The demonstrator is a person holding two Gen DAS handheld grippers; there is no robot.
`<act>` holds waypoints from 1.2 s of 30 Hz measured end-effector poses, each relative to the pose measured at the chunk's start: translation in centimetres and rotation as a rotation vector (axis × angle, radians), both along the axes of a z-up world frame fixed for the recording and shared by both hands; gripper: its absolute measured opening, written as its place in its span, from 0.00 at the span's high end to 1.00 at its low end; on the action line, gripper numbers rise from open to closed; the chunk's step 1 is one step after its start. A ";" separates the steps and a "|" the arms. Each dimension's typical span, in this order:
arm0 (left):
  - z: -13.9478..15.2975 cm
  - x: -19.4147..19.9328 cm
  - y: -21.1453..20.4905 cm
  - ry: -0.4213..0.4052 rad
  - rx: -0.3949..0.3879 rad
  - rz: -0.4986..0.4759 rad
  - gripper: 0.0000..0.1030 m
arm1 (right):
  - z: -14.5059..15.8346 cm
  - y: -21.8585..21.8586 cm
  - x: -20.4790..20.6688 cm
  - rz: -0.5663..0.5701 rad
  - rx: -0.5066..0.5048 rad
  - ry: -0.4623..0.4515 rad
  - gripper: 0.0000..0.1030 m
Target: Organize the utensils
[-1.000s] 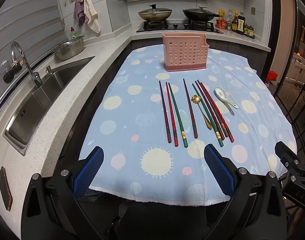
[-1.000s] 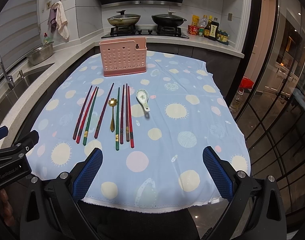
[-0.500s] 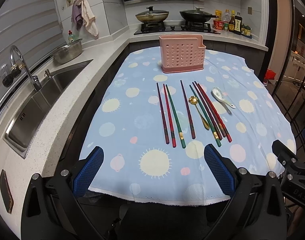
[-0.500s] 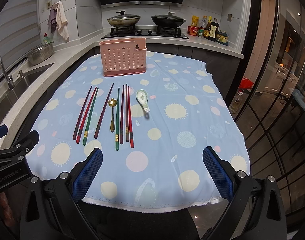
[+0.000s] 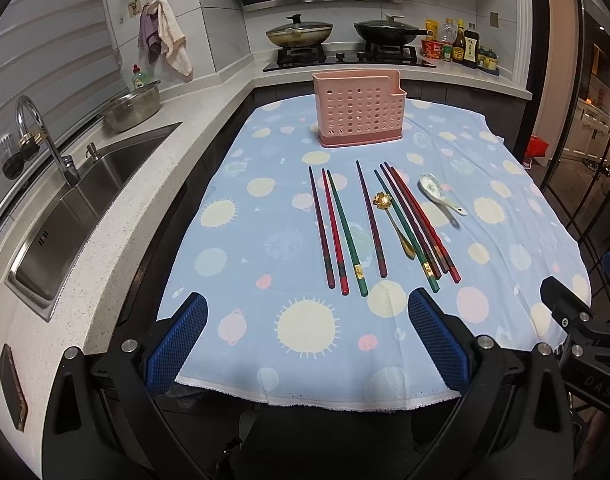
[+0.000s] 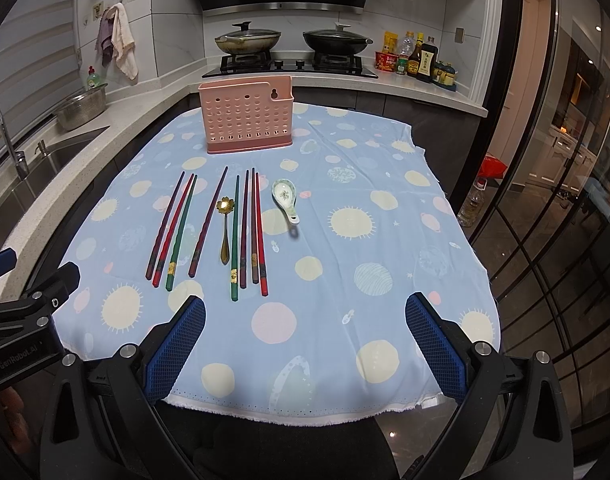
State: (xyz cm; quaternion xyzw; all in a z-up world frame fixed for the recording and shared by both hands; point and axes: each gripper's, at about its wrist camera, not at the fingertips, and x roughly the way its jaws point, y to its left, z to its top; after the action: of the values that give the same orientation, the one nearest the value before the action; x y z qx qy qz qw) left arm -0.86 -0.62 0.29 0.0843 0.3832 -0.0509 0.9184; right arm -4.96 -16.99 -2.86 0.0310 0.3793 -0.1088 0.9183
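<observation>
Pink perforated plastic utensil holder (image 6: 247, 120), contents hidden; eight lacquered chopsticks (image 6: 209, 228), gold metal flower spoon (image 6: 225, 226), white ceramic spoon (image 6: 287, 200) on cloth; left gripper (image 5: 307, 344), right gripper (image 6: 305, 342) both spread wide, holding nothing.

Eight chopsticks (image 6: 209, 224) ahead of the claws, two green, the rest red or dark, two spoons, one gold (image 6: 225, 232), one ceramic (image 6: 286, 196), one pink perforated utensil holder (image 6: 247, 116) beyond, two lidded pans (image 6: 247, 38) farthest off

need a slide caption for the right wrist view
Open right gripper hovers at the table edge before chopsticks, a gold spoon, a ceramic spoon and an empty pink utensil holder.
</observation>
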 end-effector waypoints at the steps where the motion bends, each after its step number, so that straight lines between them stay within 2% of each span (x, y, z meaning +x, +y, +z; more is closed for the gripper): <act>1: 0.0 0.0 0.0 0.000 -0.002 -0.002 0.07 | 0.0 0.0 0.0 0.000 0.000 0.000 0.07; 26: -0.5 0.4 0.3 0.023 -0.004 0.015 0.07 | 0.0 0.0 0.1 0.000 -0.001 -0.001 0.07; 36: -0.9 1.1 0.8 0.041 -0.037 0.026 0.07 | -0.4 -0.5 0.8 -0.004 0.017 0.014 0.07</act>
State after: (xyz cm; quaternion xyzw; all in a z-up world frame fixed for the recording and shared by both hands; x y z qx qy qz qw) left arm 0.26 0.22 -0.64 0.0616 0.4019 -0.0479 0.9124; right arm -4.14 -17.53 -3.28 0.0385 0.3866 -0.1076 0.9151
